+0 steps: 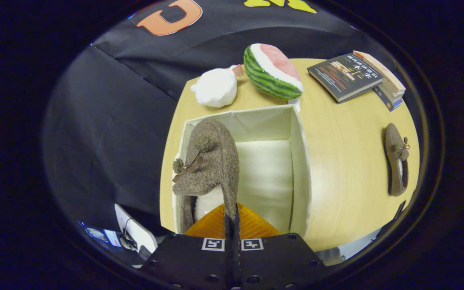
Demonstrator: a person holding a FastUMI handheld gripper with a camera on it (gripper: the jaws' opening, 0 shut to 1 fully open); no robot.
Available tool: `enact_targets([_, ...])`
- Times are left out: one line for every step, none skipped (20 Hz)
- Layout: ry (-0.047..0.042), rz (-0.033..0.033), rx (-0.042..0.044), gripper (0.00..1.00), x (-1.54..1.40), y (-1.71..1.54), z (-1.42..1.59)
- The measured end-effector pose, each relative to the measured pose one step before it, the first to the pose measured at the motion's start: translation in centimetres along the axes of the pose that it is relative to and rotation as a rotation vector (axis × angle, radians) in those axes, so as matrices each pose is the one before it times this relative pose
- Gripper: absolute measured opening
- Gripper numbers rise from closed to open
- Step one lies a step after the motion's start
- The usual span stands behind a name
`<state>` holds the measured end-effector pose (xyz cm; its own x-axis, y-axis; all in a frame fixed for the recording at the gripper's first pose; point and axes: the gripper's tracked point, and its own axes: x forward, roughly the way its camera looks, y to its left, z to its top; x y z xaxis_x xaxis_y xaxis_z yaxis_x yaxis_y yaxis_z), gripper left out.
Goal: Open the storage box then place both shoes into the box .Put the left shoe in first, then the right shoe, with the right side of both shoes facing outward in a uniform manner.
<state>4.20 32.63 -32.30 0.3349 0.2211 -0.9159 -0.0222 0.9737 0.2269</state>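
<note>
The claw (232,213) is pressed together on the heel rim of a brown felt shoe (210,161), both fingers nipping the thin edge of the collar between them, so the shoe hangs straight ahead of the fingertips with its toe pointing away. From where I stand it is held over the left side of the storage box (300,161), close along the left wall, its bow and pompom turned up toward us. I cannot tell whether its sole already rests on the box floor or is just above it.

The box is open, with no lid to be seen on it, so that first step looks done. The white floor of the box to the right of the held shoe is bare. The second shoe (397,161) lies on the bench (336,161), well apart from the box on its right side, not far from a stack of books (355,76). Beyond the box sit a plush watermelon slice (272,72) and a white plush ball (216,86).

By my reckoning the task is about halfway: the first shoe is going in, and what remains is letting go of it, then fetching the other shoe and setting it beside this one facing the same way.
</note>
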Motion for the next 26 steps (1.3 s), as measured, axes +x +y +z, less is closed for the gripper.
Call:
enact_targets([0.00836,-0.03934,0.01946,0.01,1.005,-0.004,-0.032])
enact_targets([0.01046,-0.02244,0.01196,0.0,1.098,0.261,-0.049])
enact_targets([0.00956,-0.02673,0.0088,0.0,1.053,0.127,-0.101])
enact_targets([0.01117,-0.0304,0.00848,0.01,1.051,0.107,-0.262])
enact_targets([0.00346,-0.03219,0.01675,0.01,0.9,0.041,-0.209])
enact_targets([0.00845,-0.02193,0.01373,0.01,1.021,0.156,-0.238])
enact_targets([0.01834,-0.01277,0.00346,0.0,0.911,0.16,-0.414])
enact_targets([0.018,-0.00261,0.00283,0.0,0.944,0.386,0.248])
enact_targets([0.01153,-0.00377,0.00097,0.01,0.663,0.261,-0.125])
enact_targets([-0.00024,-0.01786,-0.00465,0.01,0.318,-0.195,0.107])
enact_targets([-0.00937,-0.02004,-0.01414,0.01,0.35,-0.223,0.247])
enact_targets([-0.00054,-0.01371,-0.01812,0.0,0.255,-0.012,-0.104])
enact_targets([0.00129,-0.00321,-0.01352,0.01,0.203,0.077,-0.3])
enact_targets([0.00426,-0.00346,-0.0126,0.01,0.224,-0.1,-0.249])
enact_targets([0.00088,0.00515,-0.0058,0.02,-0.047,-0.01,-0.131])
enact_targets([-0.00024,0.02353,-0.00311,0.03,-0.065,0.292,-0.036])
enact_targets([0.00252,0.01057,-0.00276,0.08,-0.07,-0.051,-0.186])
enact_targets([-0.00605,0.02093,-0.00385,0.14,-0.686,0.104,0.112])
enact_targets([-0.00385,0.01761,-0.01173,0.24,-0.659,0.091,0.007])
enact_targets([-0.01201,0.00786,-0.01169,0.35,-1.034,-0.237,0.118])
enact_targets([-0.0201,0.01676,-0.01274,0.45,-1.253,-0.034,0.153])
enact_targets([-0.01785,0.01687,-0.01896,0.55,-1.28,0.029,0.23])
enact_targets([-0.02031,0.01432,-0.01952,0.64,-1.491,-0.169,0.286])
enact_targets([-0.0238,0.02039,-0.01352,0.74,-1.506,-0.091,0.277])
enact_targets([-0.02551,0.01277,-0.0157,0.81,-1.571,-0.261,0.378])
enact_targets([-0.02679,0.0111,-0.01183,0.86,-1.694,-0.434,0.437])
